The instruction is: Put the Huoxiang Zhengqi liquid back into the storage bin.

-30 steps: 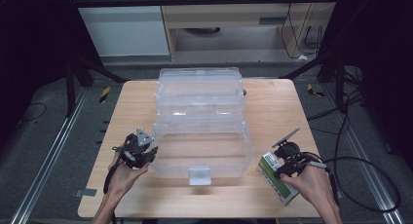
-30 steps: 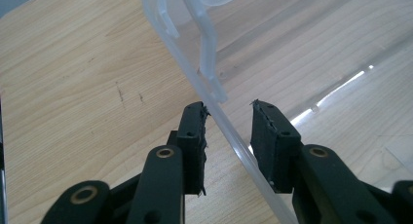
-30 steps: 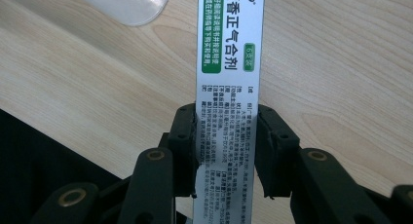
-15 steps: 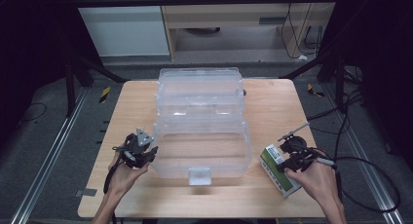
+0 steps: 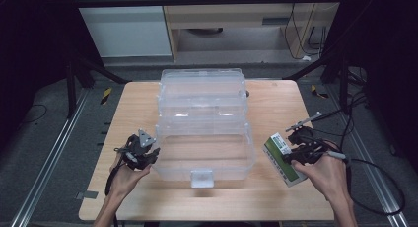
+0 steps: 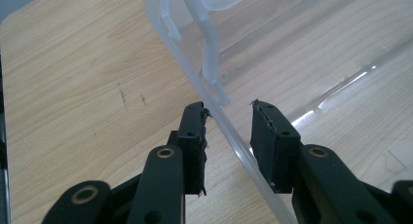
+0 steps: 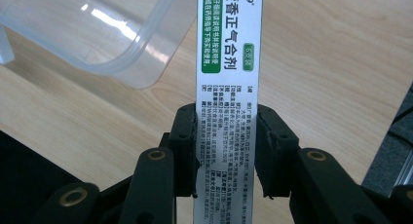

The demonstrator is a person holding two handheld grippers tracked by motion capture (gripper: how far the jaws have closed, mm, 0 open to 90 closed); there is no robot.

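On the wooden table (image 5: 148, 103), a clear box (image 5: 202, 123); dark floor (image 5: 44, 133) around.

A lab-like recording bay: dark metal frame struts (image 5: 84, 69) flank the wooden table (image 5: 133, 103), floor rails (image 5: 47, 158) and loose cables (image 5: 374, 187) beside it, cabinets (image 5: 231, 19) behind

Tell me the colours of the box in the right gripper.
White with green panels and black print on the box, best in the right gripper view.
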